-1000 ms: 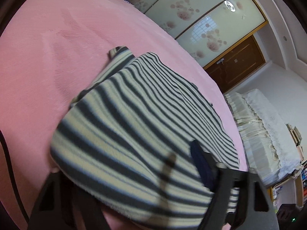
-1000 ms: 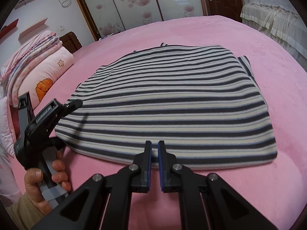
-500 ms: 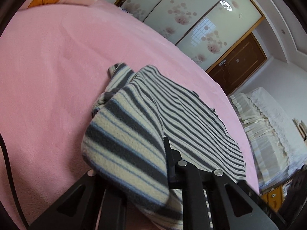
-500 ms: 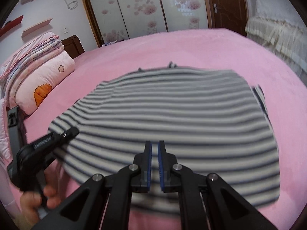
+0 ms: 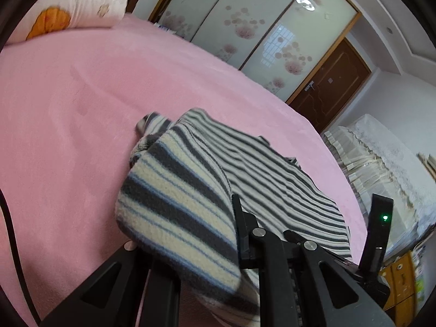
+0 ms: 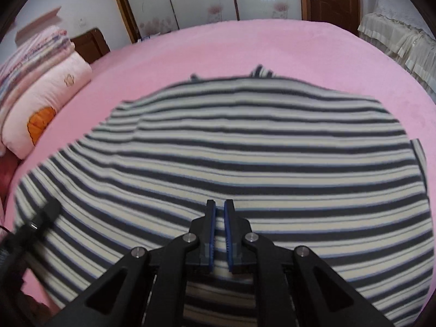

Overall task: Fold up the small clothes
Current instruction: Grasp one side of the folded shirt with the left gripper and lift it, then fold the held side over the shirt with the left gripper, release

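Observation:
A grey, cream and blue striped garment [image 6: 259, 163] lies on the pink bed. My left gripper [image 5: 212, 234] is shut on its near left corner and holds that corner [image 5: 174, 204] lifted and bunched over the left finger. My right gripper [image 6: 220, 218] is nearly closed on the near hem of the garment, with the cloth running under and between its blue pads [image 6: 212, 231]. The left gripper also shows at the lower left of the right wrist view [image 6: 41, 223]. The right gripper's body shows in the left wrist view [image 5: 378, 231].
The pink bed cover [image 5: 68, 103] spreads all round the garment. A pink pillow with an orange print [image 6: 46, 100] and stacked quilts lie at the headboard. A second bed with a cream frilled cover [image 5: 381, 163], wardrobe doors [image 5: 259, 21] and a brown door stand beyond.
Both grippers have lifted the near hem and moved it forward over the garment. The left corner has bunched up in the left gripper. The striped cloth now fills more of the right wrist view.

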`<state>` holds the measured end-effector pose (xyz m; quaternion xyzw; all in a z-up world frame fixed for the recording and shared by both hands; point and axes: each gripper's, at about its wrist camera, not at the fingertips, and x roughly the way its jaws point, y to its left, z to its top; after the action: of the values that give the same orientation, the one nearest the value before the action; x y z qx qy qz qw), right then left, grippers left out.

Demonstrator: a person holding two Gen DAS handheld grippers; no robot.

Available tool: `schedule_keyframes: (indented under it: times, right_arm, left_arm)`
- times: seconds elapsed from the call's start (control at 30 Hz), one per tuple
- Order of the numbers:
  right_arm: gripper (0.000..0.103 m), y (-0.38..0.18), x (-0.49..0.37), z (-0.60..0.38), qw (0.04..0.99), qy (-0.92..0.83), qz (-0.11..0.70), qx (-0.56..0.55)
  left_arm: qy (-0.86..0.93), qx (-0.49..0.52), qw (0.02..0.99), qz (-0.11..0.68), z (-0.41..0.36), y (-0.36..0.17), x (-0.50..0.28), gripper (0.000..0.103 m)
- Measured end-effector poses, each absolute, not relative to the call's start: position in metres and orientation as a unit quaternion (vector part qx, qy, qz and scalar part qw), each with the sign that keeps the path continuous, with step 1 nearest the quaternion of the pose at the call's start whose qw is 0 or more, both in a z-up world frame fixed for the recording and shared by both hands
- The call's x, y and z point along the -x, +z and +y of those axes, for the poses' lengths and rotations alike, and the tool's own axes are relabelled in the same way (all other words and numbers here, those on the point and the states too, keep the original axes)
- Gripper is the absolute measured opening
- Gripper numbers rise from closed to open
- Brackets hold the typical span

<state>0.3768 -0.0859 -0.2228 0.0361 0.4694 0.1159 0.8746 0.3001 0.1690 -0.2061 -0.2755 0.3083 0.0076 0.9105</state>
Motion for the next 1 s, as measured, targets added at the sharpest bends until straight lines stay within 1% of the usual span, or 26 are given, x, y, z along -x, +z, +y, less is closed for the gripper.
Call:
schedule_keyframes:
  times: [0.17,0.3,0.47,0.6,0.73,0.83,1.0]
  right_arm:
    - [0.006,-0.215,-0.375,-0.099,0.867,0.132,0.475,-0.071]
    - [0.006,-0.201,-0.362,-0.121,0.870,0.143,0.462,-0.099]
    - [0.006,-0.191,-0.339,-0.166,0.873,0.143,0.449,-0.124]
    - [0.006,-0.186,-0.322,-0.216,0.876,0.128,0.437,-0.159]
    - [0.006,-0.181,-0.304,-0.272,0.883,0.095,0.419,-0.189]
    - [0.006,-0.182,-0.289,-0.313,0.886,0.066,0.412,-0.202]
    - [0.006,-0.191,-0.269,-0.359,0.883,0.032,0.415,-0.218]
  left_arm:
    - [0.012,0.214,0.930,0.299,0.148,-0.184,-0.303,0.011]
    - [0.007,0.163,0.941,0.295,0.123,-0.164,-0.309,0.011]
    - [-0.020,0.091,0.951,0.296,0.072,-0.139,-0.324,0.011]
    - [-0.055,0.014,0.951,0.305,0.008,-0.129,-0.342,0.011]
    - [-0.105,-0.084,0.938,0.321,-0.070,-0.138,-0.346,0.012]
    - [-0.155,-0.148,0.918,0.333,-0.118,-0.157,-0.334,0.012]
    - [-0.196,-0.239,0.880,0.360,-0.165,-0.188,-0.308,0.015]
